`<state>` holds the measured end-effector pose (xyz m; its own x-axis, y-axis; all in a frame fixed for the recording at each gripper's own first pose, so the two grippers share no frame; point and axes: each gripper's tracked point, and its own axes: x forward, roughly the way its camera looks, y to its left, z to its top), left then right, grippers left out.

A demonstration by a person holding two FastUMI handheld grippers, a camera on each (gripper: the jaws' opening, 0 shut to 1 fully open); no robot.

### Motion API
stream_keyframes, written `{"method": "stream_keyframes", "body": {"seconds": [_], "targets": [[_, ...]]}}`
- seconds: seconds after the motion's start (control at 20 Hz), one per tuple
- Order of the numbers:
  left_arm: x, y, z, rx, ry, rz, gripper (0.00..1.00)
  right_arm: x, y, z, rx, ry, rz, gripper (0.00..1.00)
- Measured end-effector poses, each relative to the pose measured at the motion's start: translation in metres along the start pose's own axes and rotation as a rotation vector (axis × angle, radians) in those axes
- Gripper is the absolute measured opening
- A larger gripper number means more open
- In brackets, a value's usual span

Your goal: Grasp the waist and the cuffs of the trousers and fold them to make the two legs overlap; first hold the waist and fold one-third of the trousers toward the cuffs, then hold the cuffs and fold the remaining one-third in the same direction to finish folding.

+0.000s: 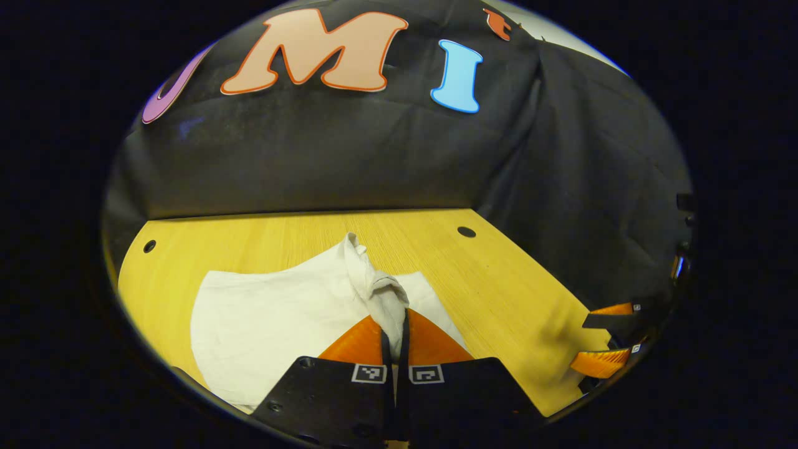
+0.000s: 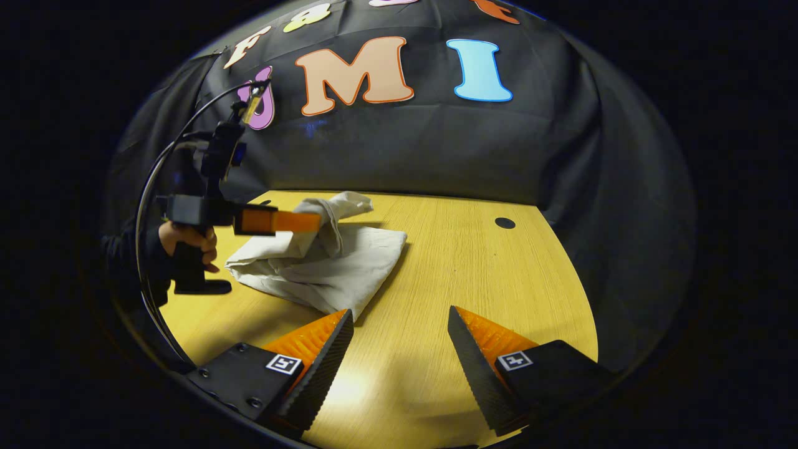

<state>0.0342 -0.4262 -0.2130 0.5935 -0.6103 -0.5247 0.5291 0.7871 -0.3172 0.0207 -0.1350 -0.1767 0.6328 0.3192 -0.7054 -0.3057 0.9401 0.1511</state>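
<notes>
The white trousers (image 1: 268,318) lie folded on the wooden table (image 1: 499,280), with one end pulled up into a bunched ridge. My left gripper (image 1: 394,324) is shut on that raised fold of cloth and holds it a little above the rest. In the right gripper view the same trousers (image 2: 336,262) sit at the table's left, with the left gripper (image 2: 312,222) pinching their lifted end and a hand (image 2: 187,240) on its handle. My right gripper (image 2: 399,330) hangs open over bare wood, to the right of the trousers and apart from them. The right gripper (image 1: 608,340) shows open in the left gripper view.
Black cloth (image 2: 436,149) walls the booth behind and to the right of the table. Small dark holes (image 1: 466,231) (image 2: 504,222) mark the tabletop near its far edge. A cable (image 2: 162,162) arcs above the left gripper's handle. Bare wood lies right of the trousers.
</notes>
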Motion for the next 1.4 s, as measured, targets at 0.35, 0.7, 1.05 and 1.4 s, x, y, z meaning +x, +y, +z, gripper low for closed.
{"method": "stream_keyframes", "body": {"seconds": [0.35, 0.7, 1.05, 1.4], "targets": [[-0.031, -0.017, -0.003, 0.025, -0.065, -0.017, 0.55, 0.007, 0.026, 0.027, 0.054, -0.068, 0.050, 0.98], [-0.122, 0.057, 0.058, 0.091, -0.257, 0.204, 0.95, 0.009, 0.064, 0.094, 0.060, -0.232, 0.062, 0.98], [-0.212, 0.144, 0.091, 0.140, -0.394, 0.421, 0.95, -0.008, 0.108, 0.164, 0.091, -0.419, 0.004, 0.97], [-0.271, 0.200, 0.099, 0.093, -0.467, 0.527, 0.93, -0.023, 0.140, 0.194, 0.084, -0.525, -0.055, 0.98]]}}
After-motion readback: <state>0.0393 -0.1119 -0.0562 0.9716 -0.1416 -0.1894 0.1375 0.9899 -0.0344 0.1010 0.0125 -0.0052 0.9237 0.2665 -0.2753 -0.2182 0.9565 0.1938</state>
